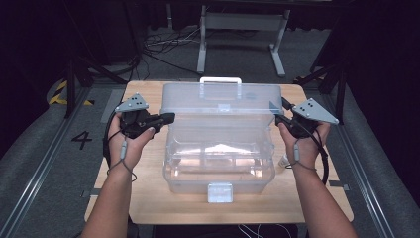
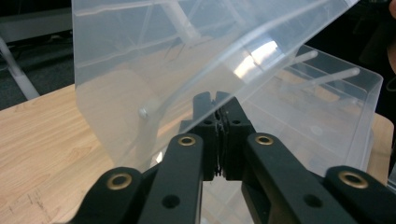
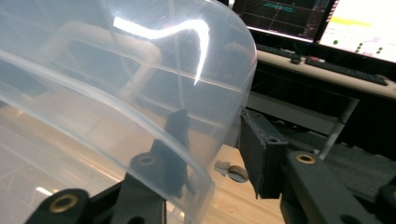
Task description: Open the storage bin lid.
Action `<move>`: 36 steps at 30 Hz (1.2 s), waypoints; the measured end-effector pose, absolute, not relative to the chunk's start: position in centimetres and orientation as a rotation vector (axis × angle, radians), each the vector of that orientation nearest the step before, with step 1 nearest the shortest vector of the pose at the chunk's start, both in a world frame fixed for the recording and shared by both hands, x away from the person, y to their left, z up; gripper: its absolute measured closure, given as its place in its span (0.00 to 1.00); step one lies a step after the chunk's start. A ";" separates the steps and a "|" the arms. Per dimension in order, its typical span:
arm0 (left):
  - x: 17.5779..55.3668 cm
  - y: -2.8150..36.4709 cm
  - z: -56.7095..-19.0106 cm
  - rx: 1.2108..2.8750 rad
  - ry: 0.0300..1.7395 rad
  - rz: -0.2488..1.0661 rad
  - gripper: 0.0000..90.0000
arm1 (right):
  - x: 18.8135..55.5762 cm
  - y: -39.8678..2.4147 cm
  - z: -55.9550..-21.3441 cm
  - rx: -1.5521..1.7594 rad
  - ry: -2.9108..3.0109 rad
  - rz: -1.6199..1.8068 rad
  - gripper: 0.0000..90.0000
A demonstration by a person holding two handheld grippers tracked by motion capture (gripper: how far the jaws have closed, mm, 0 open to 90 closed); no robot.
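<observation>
A clear plastic toolbox stands on the wooden table (image 1: 143, 198). Its lid (image 1: 223, 101) is swung up and leans back over the base (image 1: 218, 166). My left gripper (image 1: 171, 117) is at the lid's left edge. In the left gripper view its jaws (image 2: 217, 100) are pressed together on the thin rim of the lid (image 2: 163, 56), with the open base (image 2: 336, 107) beyond. My right gripper (image 1: 278, 118) is at the lid's right edge. Its jaws (image 3: 212, 119) straddle the lid's curved wall (image 3: 116, 70), one seen through the plastic and one outside, with a little gap.
The box has a white handle (image 1: 220, 79) on top of the lid and a front latch (image 1: 220, 192). A small pale object (image 3: 231, 171) lies on the table to the right of the box. A desk frame (image 1: 242, 29) and floor cables are behind the table.
</observation>
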State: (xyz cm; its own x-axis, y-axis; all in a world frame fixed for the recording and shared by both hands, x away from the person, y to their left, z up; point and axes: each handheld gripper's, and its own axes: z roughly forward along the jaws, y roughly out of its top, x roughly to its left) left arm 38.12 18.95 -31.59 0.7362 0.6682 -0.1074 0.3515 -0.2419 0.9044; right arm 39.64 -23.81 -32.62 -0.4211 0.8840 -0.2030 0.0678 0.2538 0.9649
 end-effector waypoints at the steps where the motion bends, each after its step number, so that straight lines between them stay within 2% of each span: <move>1: 37.9 19.0 -31.5 1.851 0.790 0.369 0.93 | 39.6 -23.8 -32.6 0.884 1.704 1.254 0.75; 3: 37.4 19.3 -31.3 1.841 0.766 0.330 0.89 | 39.7 -23.9 -32.5 0.894 1.698 1.263 0.76; 8: 36.5 19.5 -31.1 1.872 0.766 0.360 0.87 | 40.0 -23.9 -32.3 0.911 1.706 1.276 0.75; 13: 35.6 20.0 -31.3 1.916 0.749 0.345 0.87 | 40.4 -24.0 -31.9 0.910 1.710 1.290 0.74; 22: 34.0 20.5 -32.4 1.987 0.692 0.266 0.86 | 41.0 -24.4 -31.2 0.936 1.733 1.282 0.82; 36: 32.8 20.2 -33.8 2.092 0.612 0.157 0.86 | 42.1 -24.6 -30.6 0.969 1.766 1.290 0.82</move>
State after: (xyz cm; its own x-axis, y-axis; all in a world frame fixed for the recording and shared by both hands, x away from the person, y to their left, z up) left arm 32.84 20.17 -33.81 0.8684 0.4811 -0.1202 0.3637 -0.4533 0.8138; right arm 42.06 -24.59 -30.62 -0.4478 0.8854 -0.1244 0.1508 0.2120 0.9656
